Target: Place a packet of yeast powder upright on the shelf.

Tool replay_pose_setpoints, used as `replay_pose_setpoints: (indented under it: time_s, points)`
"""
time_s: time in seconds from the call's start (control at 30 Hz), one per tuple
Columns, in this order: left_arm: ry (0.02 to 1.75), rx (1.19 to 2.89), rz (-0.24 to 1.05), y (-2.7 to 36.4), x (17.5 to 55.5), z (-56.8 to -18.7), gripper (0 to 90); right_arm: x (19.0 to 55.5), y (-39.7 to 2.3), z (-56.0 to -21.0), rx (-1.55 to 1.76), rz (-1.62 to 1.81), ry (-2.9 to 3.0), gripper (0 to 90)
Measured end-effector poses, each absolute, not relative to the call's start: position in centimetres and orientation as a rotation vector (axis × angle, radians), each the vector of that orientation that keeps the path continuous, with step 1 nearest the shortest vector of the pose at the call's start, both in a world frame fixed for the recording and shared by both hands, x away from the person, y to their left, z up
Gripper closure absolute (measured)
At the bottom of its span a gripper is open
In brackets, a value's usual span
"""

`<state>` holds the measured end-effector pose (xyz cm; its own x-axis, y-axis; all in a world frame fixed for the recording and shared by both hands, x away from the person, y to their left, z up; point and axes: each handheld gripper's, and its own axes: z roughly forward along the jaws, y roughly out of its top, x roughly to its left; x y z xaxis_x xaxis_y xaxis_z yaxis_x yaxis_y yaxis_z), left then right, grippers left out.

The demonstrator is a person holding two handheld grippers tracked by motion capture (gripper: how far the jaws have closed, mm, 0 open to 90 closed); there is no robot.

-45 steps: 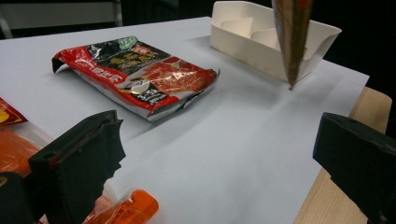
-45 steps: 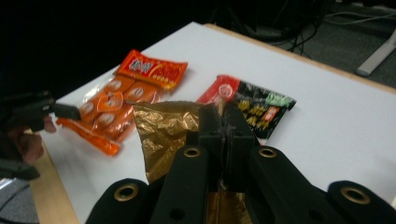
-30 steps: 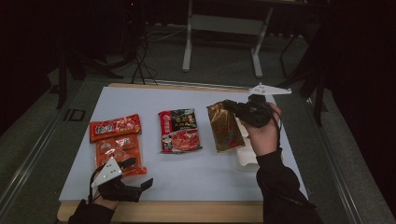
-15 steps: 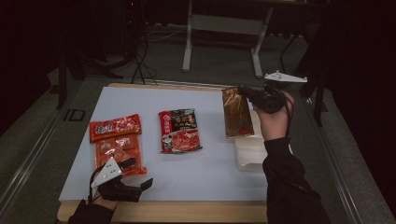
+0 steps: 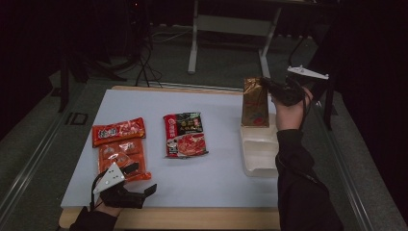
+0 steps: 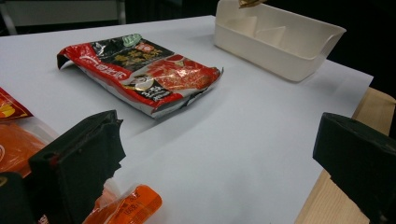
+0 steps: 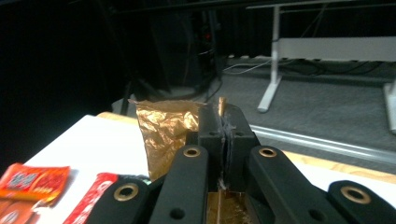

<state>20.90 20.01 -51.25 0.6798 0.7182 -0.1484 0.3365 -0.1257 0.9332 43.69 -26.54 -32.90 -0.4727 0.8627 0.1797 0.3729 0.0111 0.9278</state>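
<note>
We are pinching the gold pouch (image 5: 255,102) in the right gripper (image 5: 266,85) above the white bin (image 5: 260,156), while the left gripper (image 5: 140,179) is gaping wide.

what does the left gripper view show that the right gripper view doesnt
The left gripper view alone has the white tray with its inner dividers, and the left gripper with its fingers wide apart over bare table. The right gripper view alone has the right gripper pinching the top edge of the gold packet that hangs from it, with the floor and a white table leg behind. Both share the red and black packet on the white table, plus orange packets at the edge.
</note>
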Motion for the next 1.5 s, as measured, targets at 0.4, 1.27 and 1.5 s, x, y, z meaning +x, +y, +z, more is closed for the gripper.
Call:
replay_pose_setpoints:
  time_s: [0.4,1.27,1.5]
  points:
    - [0.859,1.730,0.412,20.1,20.7,-51.3,1.3,46.2,-28.2,-34.9,1.317,1.463,1.788,88.3]
    - [0.862,1.740,0.416,20.2,20.5,-51.4,1.3,47.6,-28.5,-39.5,1.377,1.527,1.846,87.0]
    - [0.859,1.740,0.416,20.1,20.5,-51.3,1.3,47.4,-29.0,-41.1,1.483,1.461,1.889,85.4]
